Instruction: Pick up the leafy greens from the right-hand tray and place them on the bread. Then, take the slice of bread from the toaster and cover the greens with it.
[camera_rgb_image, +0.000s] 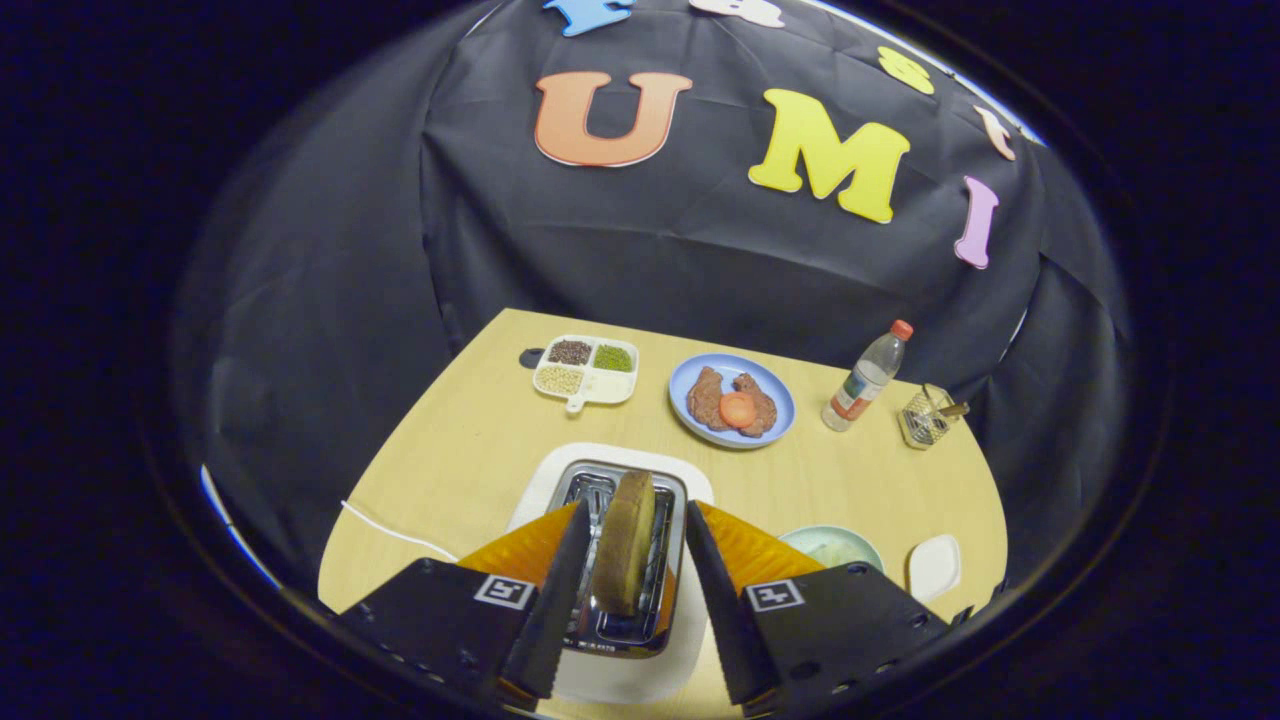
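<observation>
A brown slice of bread (624, 540) stands upright in the slot of a white toaster (540, 480) with a metal top. My gripper (635, 510) hangs just above the toaster, open, with one finger on each side of the slice and a small gap on both sides. Beyond the toaster lies a blue plate (682, 385) with two brown pieces and a round red slice (738, 409) on them. To the right of the right finger is a pale green dish (835, 548) holding something light green, partly hidden by the finger.
A white divided tray (585, 370) of grains and seeds sits at the back left of the wooden table (450, 450). A plastic bottle (866, 378) and a wire basket (928, 415) stand at the back right. A small white dish (935, 565) lies near the right edge. A white cable (395, 530) runs left of the toaster.
</observation>
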